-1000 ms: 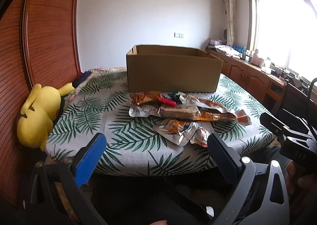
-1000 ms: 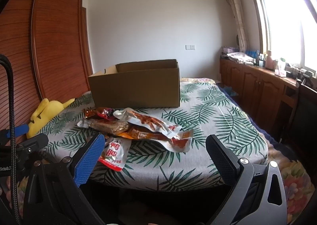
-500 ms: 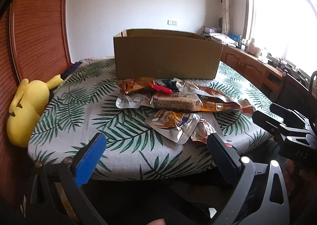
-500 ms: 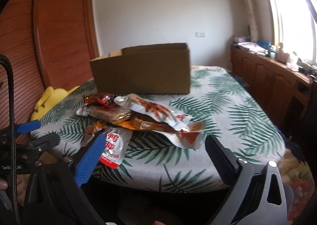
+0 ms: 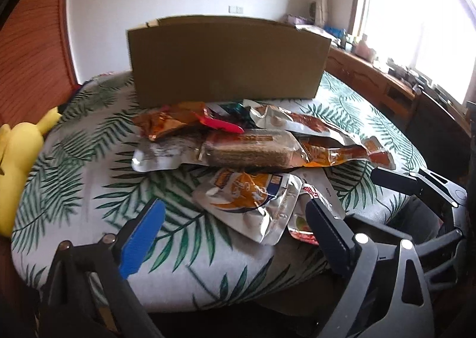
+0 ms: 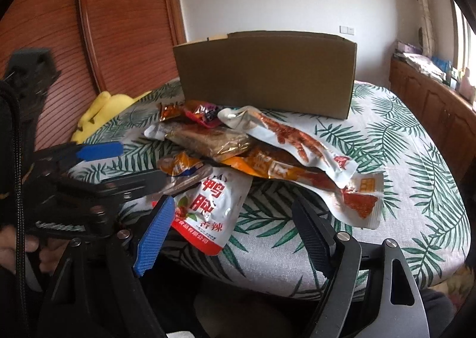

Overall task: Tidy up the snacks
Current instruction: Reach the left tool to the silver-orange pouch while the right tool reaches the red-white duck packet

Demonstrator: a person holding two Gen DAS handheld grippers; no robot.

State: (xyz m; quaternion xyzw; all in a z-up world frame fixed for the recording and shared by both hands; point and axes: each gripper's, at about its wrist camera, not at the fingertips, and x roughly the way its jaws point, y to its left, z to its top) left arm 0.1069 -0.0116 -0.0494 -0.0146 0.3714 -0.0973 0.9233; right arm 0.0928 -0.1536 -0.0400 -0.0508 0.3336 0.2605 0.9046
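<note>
Closing in on the snack pile (image 5: 253,156), both tools point down at the packets heaped before the open cardboard box (image 5: 226,61), the likely destination. The left gripper (image 5: 235,225) straddles an orange-and-silver pouch (image 5: 250,204); the right gripper (image 6: 235,219) frames a red-and-white pouch (image 6: 208,207). Both sets of jaws have just been narrowing, gripping nothing yet.

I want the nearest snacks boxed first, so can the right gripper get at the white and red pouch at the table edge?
Probably yes: the white and red pouch tops the pile's near edge, uncovered, before the open right gripper.
</note>
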